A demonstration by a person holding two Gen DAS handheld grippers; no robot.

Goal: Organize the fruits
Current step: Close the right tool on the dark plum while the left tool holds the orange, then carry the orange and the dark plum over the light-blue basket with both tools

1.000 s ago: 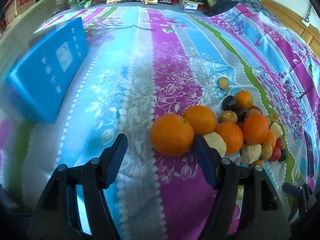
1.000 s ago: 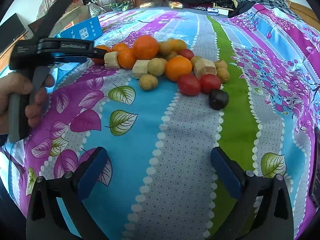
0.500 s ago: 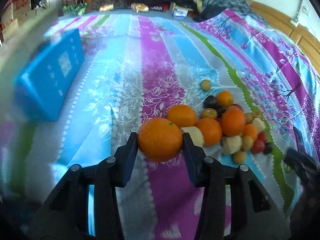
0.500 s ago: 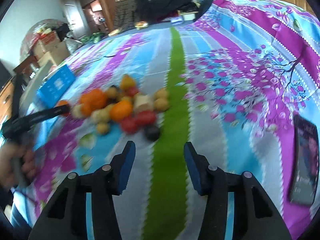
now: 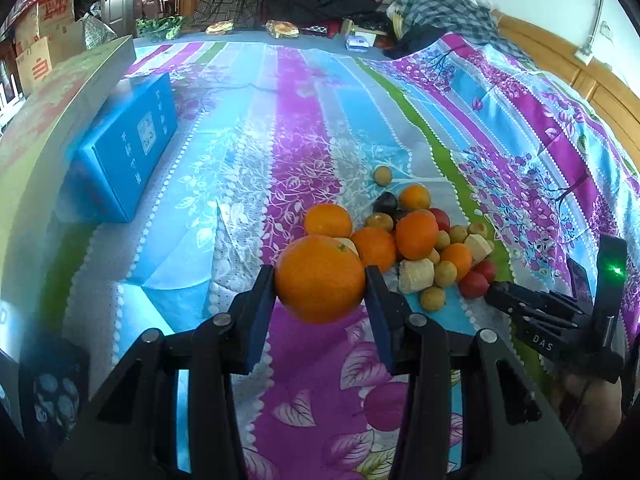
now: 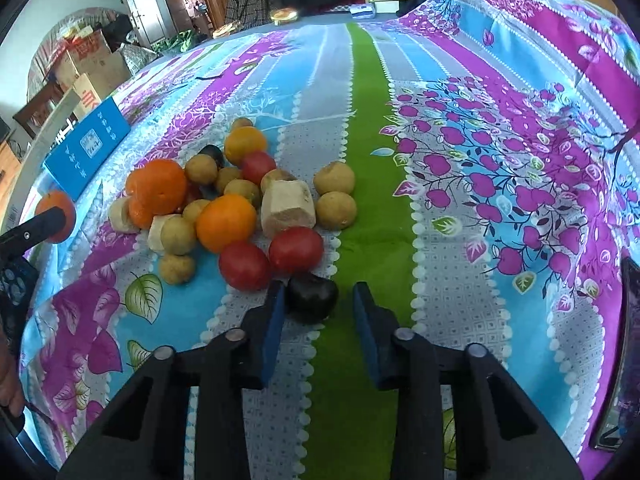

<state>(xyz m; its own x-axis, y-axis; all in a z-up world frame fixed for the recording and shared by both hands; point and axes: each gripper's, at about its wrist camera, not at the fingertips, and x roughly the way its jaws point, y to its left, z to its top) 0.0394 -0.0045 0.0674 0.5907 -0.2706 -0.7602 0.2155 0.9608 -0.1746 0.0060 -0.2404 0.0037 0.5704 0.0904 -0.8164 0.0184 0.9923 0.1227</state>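
Observation:
My left gripper (image 5: 320,292) is shut on a large orange (image 5: 320,278) and holds it above the bedspread; it also shows at the left edge of the right wrist view (image 6: 56,214). A pile of fruit (image 5: 416,248) lies behind it: oranges, small yellow-brown fruits, red tomatoes, pale chunks, dark plums. My right gripper (image 6: 319,304) is open around a dark plum (image 6: 312,296) at the near edge of the pile (image 6: 236,200). The left finger touches the plum; the right finger stands apart. Two red tomatoes (image 6: 294,250) lie just behind it.
A blue box (image 5: 128,152) lies at the left on the striped floral bedspread (image 5: 248,128), also in the right wrist view (image 6: 86,148). A dark phone (image 6: 628,352) lies at the right edge. Clothes and cardboard boxes are piled at the back.
My left gripper closed on the large orange and lifted it off the bed. My right gripper swung over, narrowed, and came down around the dark plum.

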